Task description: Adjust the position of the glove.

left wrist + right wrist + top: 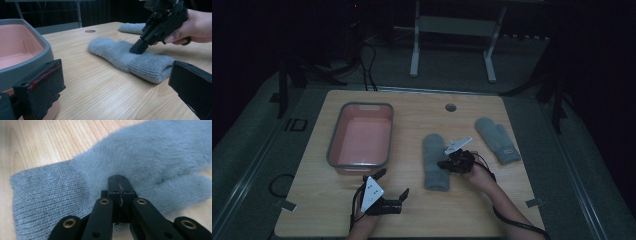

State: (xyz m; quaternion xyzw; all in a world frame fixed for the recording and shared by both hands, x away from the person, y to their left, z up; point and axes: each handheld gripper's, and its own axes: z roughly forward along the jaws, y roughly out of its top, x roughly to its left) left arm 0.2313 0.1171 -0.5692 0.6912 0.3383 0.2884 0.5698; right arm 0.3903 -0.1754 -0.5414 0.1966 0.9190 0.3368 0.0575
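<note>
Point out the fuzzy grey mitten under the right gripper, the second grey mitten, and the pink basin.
Fuzzy grey mitten (435,162), high view, mid-body.
Second grey mitten (497,138), high view, middle.
Pink grey-rimmed plastic basin (335,140), high view, left rim.

The pink tub (22,50) is cut off by the left gripper view's edge.

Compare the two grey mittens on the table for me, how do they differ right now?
The near mitten lies at mid-table with the right gripper, jaws shut, pressing its tip into the fuzzy part; the far mitten lies untouched nearer the table's right edge. The near mitten runs straight towards the person, while the far one lies at a slant. The far mitten shows a small label near its cuff; none shows on the near one. Both are grey, fuzzy and lie flat.
</note>
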